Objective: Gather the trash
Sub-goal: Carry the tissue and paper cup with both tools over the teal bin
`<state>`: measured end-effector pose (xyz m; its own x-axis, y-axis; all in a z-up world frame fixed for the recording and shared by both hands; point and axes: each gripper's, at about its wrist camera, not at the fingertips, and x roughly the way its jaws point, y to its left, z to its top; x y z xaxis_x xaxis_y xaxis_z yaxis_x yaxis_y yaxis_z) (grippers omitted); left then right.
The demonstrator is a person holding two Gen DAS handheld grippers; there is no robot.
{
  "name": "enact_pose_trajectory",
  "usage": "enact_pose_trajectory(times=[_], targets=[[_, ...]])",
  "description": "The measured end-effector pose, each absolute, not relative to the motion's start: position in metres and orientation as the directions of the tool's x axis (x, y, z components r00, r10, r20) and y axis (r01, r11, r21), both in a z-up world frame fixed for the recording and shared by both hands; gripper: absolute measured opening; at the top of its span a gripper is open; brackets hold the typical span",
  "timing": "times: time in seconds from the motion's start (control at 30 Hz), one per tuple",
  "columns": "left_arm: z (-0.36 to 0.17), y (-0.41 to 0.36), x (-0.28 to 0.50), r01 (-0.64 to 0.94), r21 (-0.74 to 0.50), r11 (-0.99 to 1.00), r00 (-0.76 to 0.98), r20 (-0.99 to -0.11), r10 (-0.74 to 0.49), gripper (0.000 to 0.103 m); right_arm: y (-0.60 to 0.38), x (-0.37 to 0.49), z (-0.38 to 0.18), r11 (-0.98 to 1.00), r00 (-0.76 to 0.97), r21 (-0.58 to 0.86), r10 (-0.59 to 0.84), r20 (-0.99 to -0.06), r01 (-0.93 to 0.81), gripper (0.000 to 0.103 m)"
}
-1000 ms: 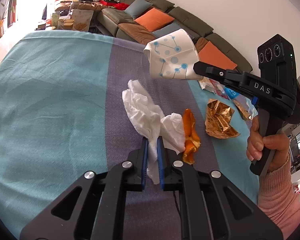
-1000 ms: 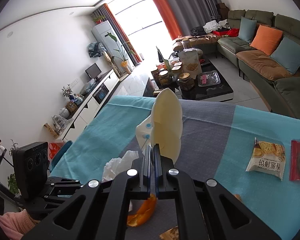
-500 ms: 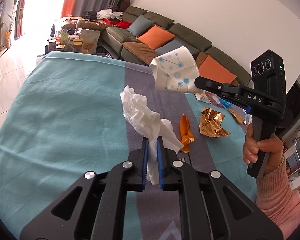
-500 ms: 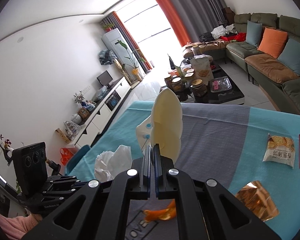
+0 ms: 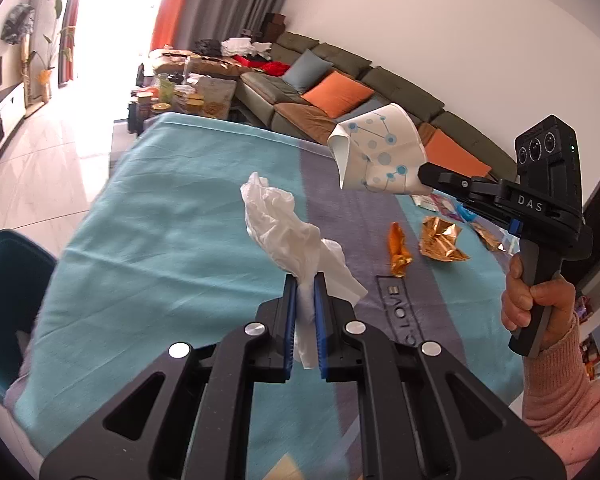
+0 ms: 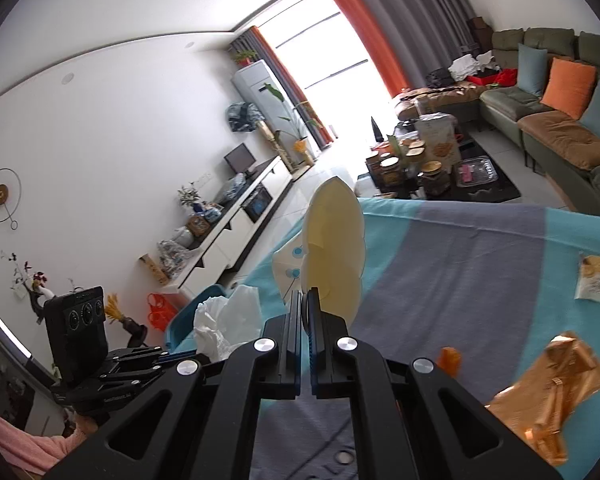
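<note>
My left gripper (image 5: 305, 280) is shut on a crumpled white tissue (image 5: 284, 224), held up above the teal and grey tablecloth (image 5: 160, 240). The tissue (image 6: 228, 320) also shows in the right wrist view, low on the left. My right gripper (image 6: 305, 296) is shut on the rim of a squashed white paper cup (image 6: 334, 248) with blue dots. From the left wrist view that cup (image 5: 376, 156) hangs in the air to the upper right, pinched by the right gripper (image 5: 422, 174) in a person's hand (image 5: 536, 304). An orange wrapper (image 5: 398, 246) and a crumpled gold foil (image 5: 440, 242) lie on the cloth.
More snack packets (image 5: 436, 202) lie at the table's far right; a biscuit packet (image 6: 598, 280) shows on the right. A teal bin or chair (image 5: 8, 288) stands past the table's left edge. Sofa (image 5: 340, 92) and cluttered coffee table (image 6: 432, 168) lie beyond.
Both grippers have lifted and drawn back toward the table's near left, each still holding its piece. The table's left edge and the teal object beside it have come into view.
</note>
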<state>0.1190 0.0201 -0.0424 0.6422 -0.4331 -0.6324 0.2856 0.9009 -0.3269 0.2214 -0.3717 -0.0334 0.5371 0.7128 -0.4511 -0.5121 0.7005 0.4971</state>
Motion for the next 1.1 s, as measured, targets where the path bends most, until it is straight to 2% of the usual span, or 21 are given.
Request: enact_pose_trajectory(times=[1.1], targets=[[-0.027, 0.131, 0.053, 0.073, -0.318, 0.945, 0.749, -0.608, -0.263, 0.009, -0.246, 0.217, -0.054, 0.542, 0.308, 0.564, 0.833, -0.46, -0.622, 0.002]])
